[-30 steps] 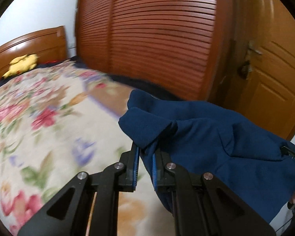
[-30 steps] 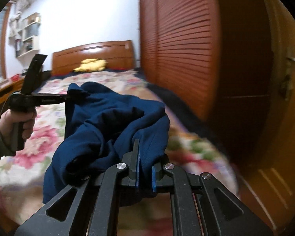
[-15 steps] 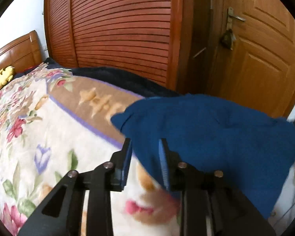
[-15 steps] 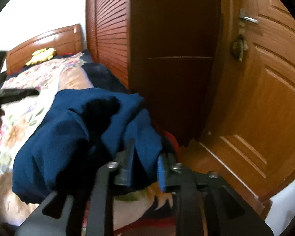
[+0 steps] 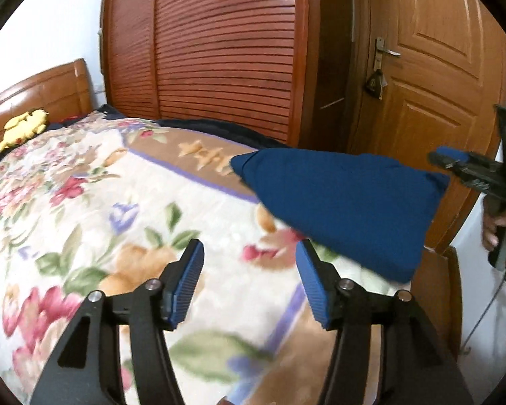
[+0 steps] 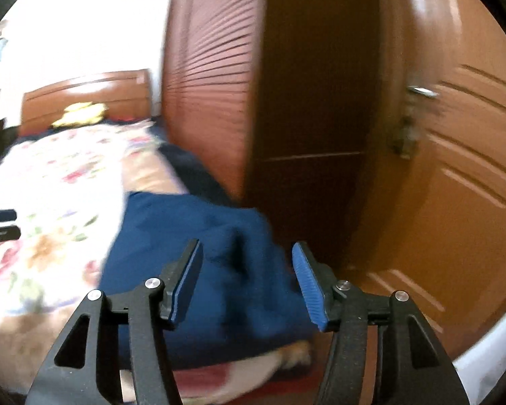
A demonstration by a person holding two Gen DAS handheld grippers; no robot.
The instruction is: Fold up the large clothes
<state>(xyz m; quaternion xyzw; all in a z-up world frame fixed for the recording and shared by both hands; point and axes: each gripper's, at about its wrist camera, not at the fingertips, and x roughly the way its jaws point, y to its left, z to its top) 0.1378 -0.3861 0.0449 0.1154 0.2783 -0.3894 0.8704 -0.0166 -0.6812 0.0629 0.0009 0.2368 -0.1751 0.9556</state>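
Both my tools are spread wide and gripping nothing. My left tool (image 5: 249,283) hovers over the floral-patterned bed blanket (image 5: 94,202), its blue ribbed pads (image 5: 189,283) parted with only bedding showing between them. My right tool (image 6: 246,280) is just as open, its jaws framing the dark blue folded garment (image 6: 199,253), though I can't tell if either pad is touching the cloth; this view is smeared with motion.

The garment lies as a compact bundle at the near right corner of the bed, beside the dark brown slatted wardrobe doors (image 5: 226,50) and the orange-brown panelled room door (image 5: 431,77). In the left wrist view it reads as a neat wedge (image 5: 347,206), edges fairly straight, with my right tool (image 5: 455,165) just off its right tip. I judge it sits there because that corner is nearest where I stand, and a folded piece parked at the edge leaves the middle of the blanket free.

With the bundle flat and nothing pinched, this looks like the end of a fold, or a set-down. It hangs a little past the bed's edge, so a nudge could tip it floorward. The yellow plush toy (image 5: 23,128) by the wooden headboard (image 5: 50,91) is well apart, far left.
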